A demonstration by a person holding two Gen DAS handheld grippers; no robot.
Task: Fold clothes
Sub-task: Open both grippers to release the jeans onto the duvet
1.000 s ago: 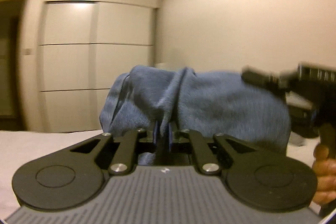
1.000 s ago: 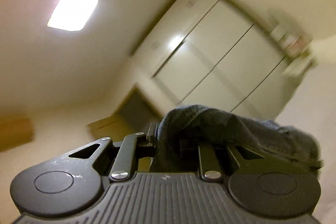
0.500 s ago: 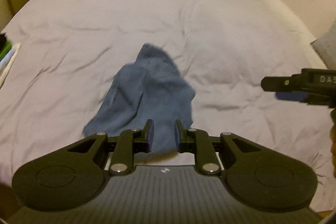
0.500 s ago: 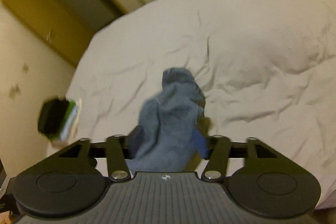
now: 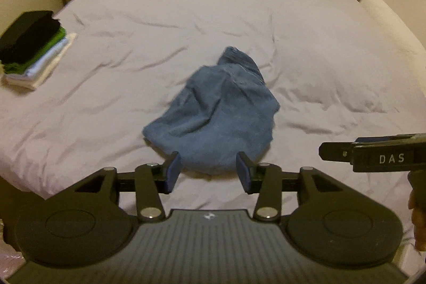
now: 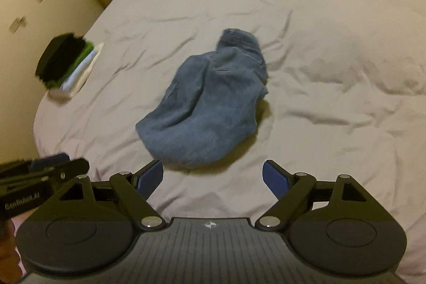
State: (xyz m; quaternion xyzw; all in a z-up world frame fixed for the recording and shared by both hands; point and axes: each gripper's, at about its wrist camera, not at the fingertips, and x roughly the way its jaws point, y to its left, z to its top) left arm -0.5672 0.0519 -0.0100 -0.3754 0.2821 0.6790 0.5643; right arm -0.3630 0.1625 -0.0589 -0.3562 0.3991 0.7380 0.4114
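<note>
We see the blue garment (image 5: 215, 116) crumpled mid-bed (image 5: 319, 31), free of both tools. Left gripper (image 5: 207, 173) and right gripper (image 6: 212, 178) have just been opening, nothing between them. Folded stack (image 5: 32, 47) sits at the bed's left edge.

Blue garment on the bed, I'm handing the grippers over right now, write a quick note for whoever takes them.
Left gripper: jaws have just been opening, nothing between them.
Right gripper: jaws have just been opening wide, also empty.
Blue garment: lies crumpled in a heap mid-bed, just ahead of both grippers, touched by neither.
Folded stack: sits at the bed's left edge.
Done: earlier pieces folded and stacked.
Left: spread the blue garment flat, fold it, probably add it to the stack.
</note>
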